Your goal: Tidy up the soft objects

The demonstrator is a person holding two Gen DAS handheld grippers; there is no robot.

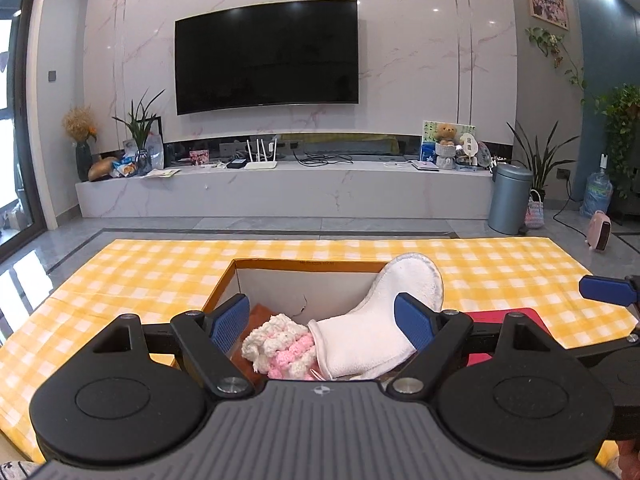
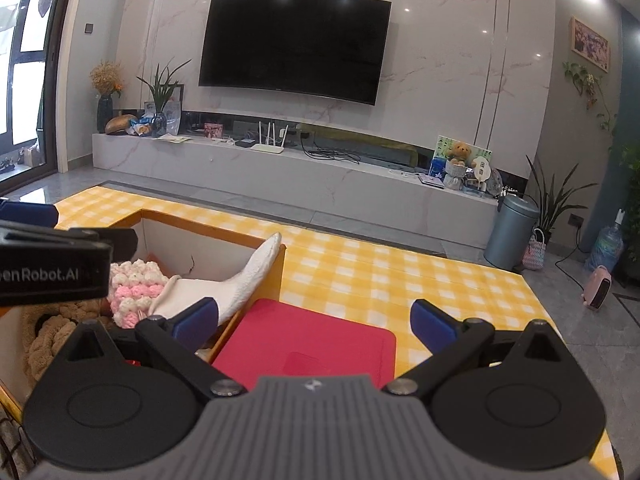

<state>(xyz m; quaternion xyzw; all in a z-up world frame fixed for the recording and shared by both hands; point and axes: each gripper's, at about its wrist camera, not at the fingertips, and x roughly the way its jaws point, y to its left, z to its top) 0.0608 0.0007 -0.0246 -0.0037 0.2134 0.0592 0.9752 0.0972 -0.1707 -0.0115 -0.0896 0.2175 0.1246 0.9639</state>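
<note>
— What's around you?

— A living room, and a table under a yellow checked cloth [image 2: 360, 276]. On it an open cardboard box [image 1: 304, 266] already holds a white mitt-like cloth [image 1: 384, 320] and a pink-and-white knit piece [image 1: 280, 350].

— What's left?

— I think the red pad [image 2: 312, 344], flat on the cloth just right of the box wall.

— Which tongs are nearer?

— My right gripper [image 2: 316, 320]: jaws apart, empty, the pad directly ahead between them. My left gripper [image 1: 322, 320] hangs over the box, also spread and empty, the mitt's long axis running up-right over the rim.
</note>
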